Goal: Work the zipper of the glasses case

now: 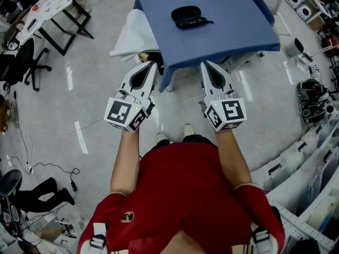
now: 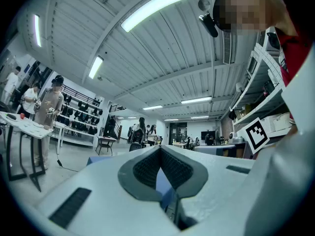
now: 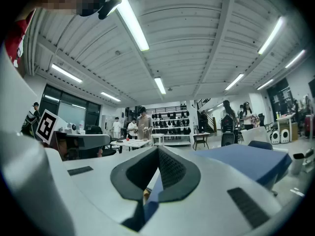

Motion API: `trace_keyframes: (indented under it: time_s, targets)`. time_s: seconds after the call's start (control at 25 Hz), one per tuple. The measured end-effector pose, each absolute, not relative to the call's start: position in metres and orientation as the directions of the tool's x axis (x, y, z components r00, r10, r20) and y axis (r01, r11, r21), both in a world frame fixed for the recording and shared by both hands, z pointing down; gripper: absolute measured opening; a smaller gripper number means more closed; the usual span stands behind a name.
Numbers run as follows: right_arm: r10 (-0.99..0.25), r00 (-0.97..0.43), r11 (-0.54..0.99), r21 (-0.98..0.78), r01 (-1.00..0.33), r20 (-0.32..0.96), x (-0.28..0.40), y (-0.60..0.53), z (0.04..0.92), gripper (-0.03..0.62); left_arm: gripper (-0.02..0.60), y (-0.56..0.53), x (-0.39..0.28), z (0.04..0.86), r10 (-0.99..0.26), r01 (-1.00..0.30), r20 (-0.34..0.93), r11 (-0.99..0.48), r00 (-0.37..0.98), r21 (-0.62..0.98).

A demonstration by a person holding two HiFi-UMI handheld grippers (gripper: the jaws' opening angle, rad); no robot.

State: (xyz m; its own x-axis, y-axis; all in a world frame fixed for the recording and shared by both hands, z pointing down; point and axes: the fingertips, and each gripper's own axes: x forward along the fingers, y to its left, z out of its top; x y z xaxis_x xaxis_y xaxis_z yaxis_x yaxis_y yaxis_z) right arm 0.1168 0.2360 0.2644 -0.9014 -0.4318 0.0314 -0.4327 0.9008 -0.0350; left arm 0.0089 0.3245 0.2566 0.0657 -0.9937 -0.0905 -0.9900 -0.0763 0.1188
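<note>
**Pre-approach: both tools shut and empty, case out of reach**

Holding left tool [image 1: 152, 65] and right tool [image 1: 206, 64] level and side by side at mid-frame in the head view, tips just about at the near edge of the tabletop [image 1: 238, 33]. Showing jaws fully together in both gripper views, pads meeting, nothing pinched between them. Gripping nothing on either side.

Seeing the glasses case [image 1: 186, 16] lying at upper centre of the head view, on the blue-covered tabletop, toward its far half, well apart from both tools. Not appearing in either gripper view; only blue tabletop edge and room beyond the tips.

Judging the case as a black rounded clamshell: probably light, semi-stiff shell, not fragile, but likely skating on the cloth under any sideways pull. Noting a thin dark cord [image 1: 207, 21] trailing off its right end in the frame: pull tab or strap, too small to tell. Not resolving the zipper line, nor its open/closed state.

Expecting a two-tool job: opening both first, then pinning the shell across its short width with one tool, away from the seam, and pinching the small pull with the other, tips only. Guessing low force on the pull, drawing along the seam curve rather than straight out, to avoid dragging the whole case or slipping off the tab.
</note>
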Motion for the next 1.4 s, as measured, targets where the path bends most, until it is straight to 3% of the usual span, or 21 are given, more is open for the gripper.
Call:
trace_keyframes:
  time_s: [0.8,1.4]
  targets:
    - [-0.447,-0.895,0.893,-0.061,-0.446,0.005,0.111,0.254,0.262,-0.003,0.008,0.328,-0.013,0.259,-0.984,-0.979,-0.128,-0.143,0.124,0.149]
    - [-0.409,-0.912,0.909,-0.089,-0.406,-0.018,0.087,0.128,0.28,-0.003,0.008,0.208,-0.04,0.273,-0.993,-0.987,-0.073,-0.103,0.095,0.12]
